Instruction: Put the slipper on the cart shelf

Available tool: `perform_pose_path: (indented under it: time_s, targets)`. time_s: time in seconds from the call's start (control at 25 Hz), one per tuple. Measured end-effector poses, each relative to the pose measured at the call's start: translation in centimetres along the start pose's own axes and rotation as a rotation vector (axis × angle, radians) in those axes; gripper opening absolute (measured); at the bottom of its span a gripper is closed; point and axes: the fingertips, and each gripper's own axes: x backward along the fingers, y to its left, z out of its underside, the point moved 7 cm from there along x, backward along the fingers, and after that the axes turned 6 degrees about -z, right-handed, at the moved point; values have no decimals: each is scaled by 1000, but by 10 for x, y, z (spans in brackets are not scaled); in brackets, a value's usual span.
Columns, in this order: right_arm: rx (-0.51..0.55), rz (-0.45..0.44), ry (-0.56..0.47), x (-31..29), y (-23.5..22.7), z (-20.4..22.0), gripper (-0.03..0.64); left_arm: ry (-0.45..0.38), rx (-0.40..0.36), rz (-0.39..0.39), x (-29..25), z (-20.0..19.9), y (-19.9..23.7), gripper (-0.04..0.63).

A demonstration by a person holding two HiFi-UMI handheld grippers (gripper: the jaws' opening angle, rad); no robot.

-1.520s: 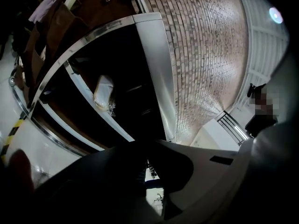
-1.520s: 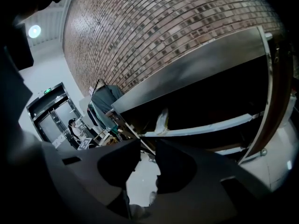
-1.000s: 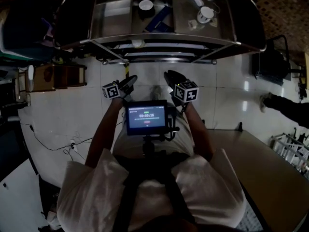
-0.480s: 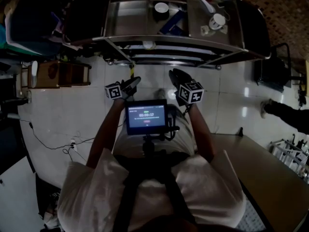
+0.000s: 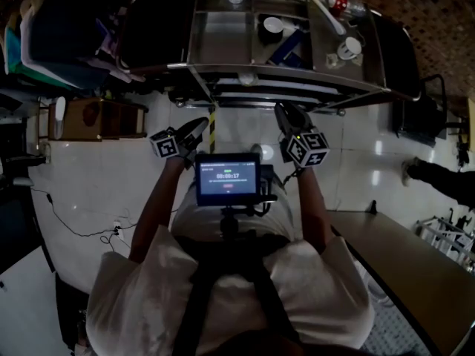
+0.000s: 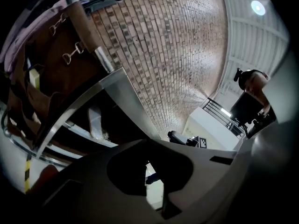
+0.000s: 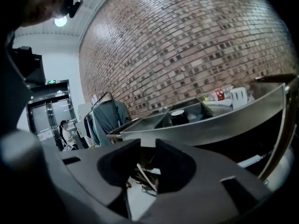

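The steel cart (image 5: 297, 78) stands just ahead of me, its top tray holding a cup, a mug and a bottle. A small pale object (image 5: 247, 78) lies on a lower shelf; I cannot tell what it is, and no slipper shows clearly in any view. My left gripper (image 5: 199, 126) hangs below the cart's front rail, shut with nothing in it (image 6: 152, 178). My right gripper (image 5: 286, 113) is held a little higher beside it, its jaws apart and empty (image 7: 142, 169). The cart's rim (image 7: 210, 125) fills the right gripper view.
A brown wooden crate (image 5: 96, 117) sits on the white tile floor at the left, with dark bags (image 5: 59, 43) above it. A cable (image 5: 82, 225) trails at lower left. A table (image 5: 415, 273) is at lower right, and a person's leg (image 5: 438, 173) beyond.
The cart has come nearer and shifted right in the head view. Both grippers have risen toward its front rail, the right one more. Neither jaw opening has changed.
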Motion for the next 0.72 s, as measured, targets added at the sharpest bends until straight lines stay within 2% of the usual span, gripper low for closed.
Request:
perform_pose_path:
  time_s: [0.12,0.28,0.4,0.56,0.72]
  targets:
    - [69,17,-24,-4,18,-14,130,17,-118,-30,11,-20,-4,6]
    - [180,44,-38,-11,39,-26,130,63,-271,-80,21,-32,13,6]
    - [238,55,-34,-15,48,-26,130,100,-363,-90,22,-45,9,6]
    - [259,75,-27,-17,47,-18,130,140,-433,-126,22,-47,13,6]
    - [250,88,-10,-19,45,-10,130,145,-462,-135,22,-48,15,6]
